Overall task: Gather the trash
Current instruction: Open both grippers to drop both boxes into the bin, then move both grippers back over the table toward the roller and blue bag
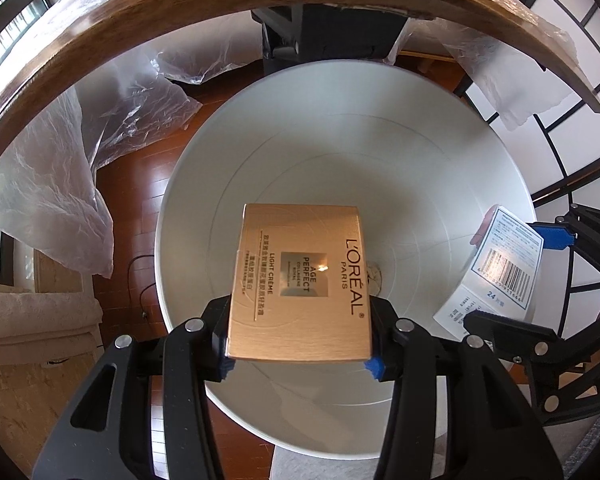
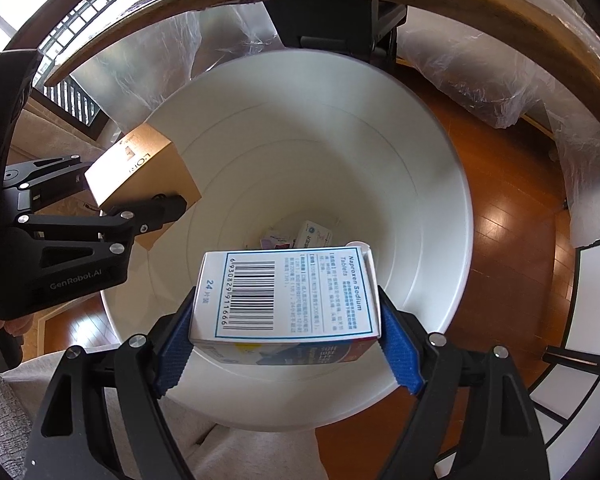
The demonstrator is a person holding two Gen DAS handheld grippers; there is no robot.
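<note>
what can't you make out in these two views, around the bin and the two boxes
- Bin bottom, right wrist view: the white tablet box covers part of the small packets there; their print is too small.
- Same bottom, left wrist view: the gold box hides nearly all of it.
- Right gripper, left wrist view: cut off by the edge.

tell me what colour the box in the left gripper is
Gold, with dark lettering. The box shows best in the left wrist view, held over the white bin.

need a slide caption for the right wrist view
Right gripper holds a tablet box over the white bin; left gripper holds a gold box beside it.
</note>
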